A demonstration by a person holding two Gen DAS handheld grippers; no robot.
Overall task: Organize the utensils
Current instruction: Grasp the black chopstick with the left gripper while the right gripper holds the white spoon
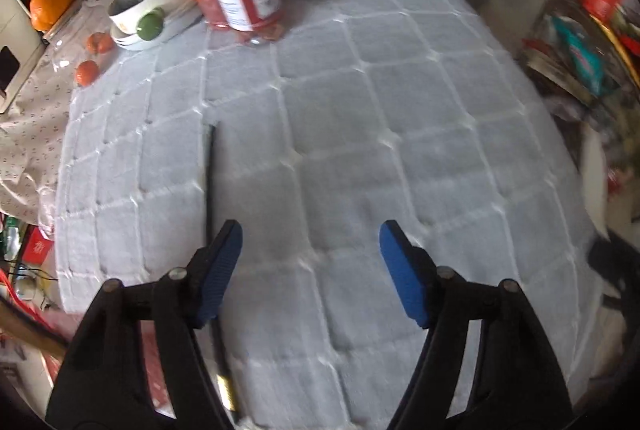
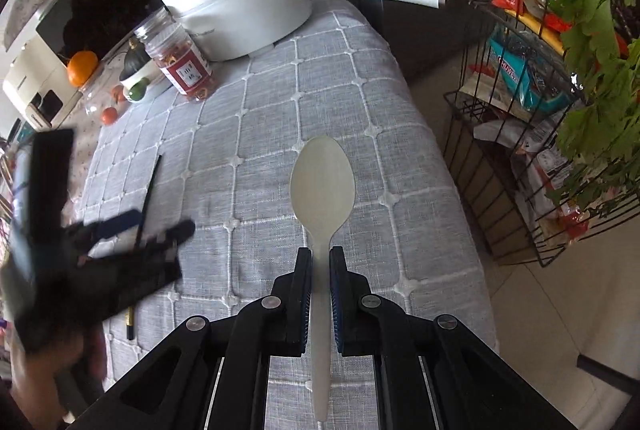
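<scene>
— At the centre of the right wrist view, what is held?

— A pale spoon [image 2: 322, 186] is clamped by its handle between the jaws of the right gripper [image 2: 320, 294], bowl pointing up the frame, lifted clear of the grey quilted cloth [image 2: 420, 134] that covers the tabletop. So one utensil is judged to be in hand, though no holder or tray for it can be made out in either view.

— And the other gripper?

— The left gripper [image 1: 311, 266] is seen with its jaws standing apart and nothing between them. A black chopstick [image 1: 209, 186] lies on the cloth just beside the left-hand blue pad, running up the lower left of the frame. In the right wrist view the same gripper shows blurred at the lower left, over that chopstick.

— Is it touched?

— That cannot be told; it is partly hidden.

— What is left, then?

— The chopstick is not yet picked up, and the spoon is not yet set down anywhere. The white pot [image 2: 236, 14] and snack jar [image 2: 184, 66] at the upper left stand well apart from both.
</scene>
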